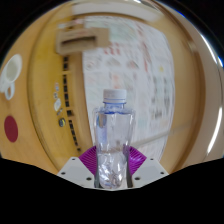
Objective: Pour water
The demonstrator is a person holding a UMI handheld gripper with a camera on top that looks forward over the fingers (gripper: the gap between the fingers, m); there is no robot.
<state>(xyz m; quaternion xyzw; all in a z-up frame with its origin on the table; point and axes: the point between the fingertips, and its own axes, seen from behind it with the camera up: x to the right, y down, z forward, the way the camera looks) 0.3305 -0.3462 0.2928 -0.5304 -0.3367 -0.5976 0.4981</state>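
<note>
A clear plastic water bottle (pixel 112 135) with a white cap stands upright between my fingers. My gripper (pixel 111 168) is shut on the bottle's lower body; both purple pads (pixel 91 160) press against its sides. The bottle's base is hidden between the fingers, so I cannot tell whether it rests on the table or is lifted. The bottle looks crinkled and mostly see-through.
A tan wooden table (pixel 45 110) lies beneath. A white patterned sheet (pixel 150 75) covers the middle beyond the bottle. A white round dish (pixel 9 72) and a dark red round object (pixel 10 127) sit at the far left. A pale box (pixel 80 40) lies farther back.
</note>
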